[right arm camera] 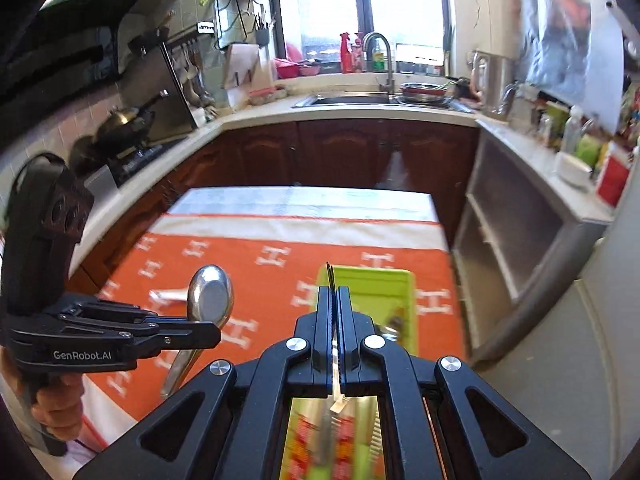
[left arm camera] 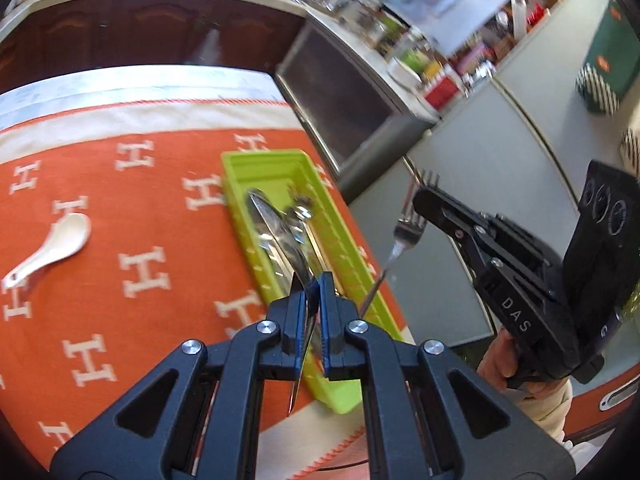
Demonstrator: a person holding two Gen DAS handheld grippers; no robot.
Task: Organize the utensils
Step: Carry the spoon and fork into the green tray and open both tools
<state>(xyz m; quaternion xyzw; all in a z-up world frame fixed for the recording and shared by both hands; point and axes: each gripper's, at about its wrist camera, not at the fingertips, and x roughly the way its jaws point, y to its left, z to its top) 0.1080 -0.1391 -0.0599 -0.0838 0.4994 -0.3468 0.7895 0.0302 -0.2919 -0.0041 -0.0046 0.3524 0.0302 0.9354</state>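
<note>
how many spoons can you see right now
2: a metal spoon gripped in the left tongs, and a white ceramic spoon lying on the orange cloth. The green tray holds metal utensils I can't identify.

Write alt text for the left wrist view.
The left gripper is shut on a metal spoon above a green utensil tray on an orange tablecloth. At right, the right gripper holds a fork; a white ceramic spoon lies on the cloth.
</note>
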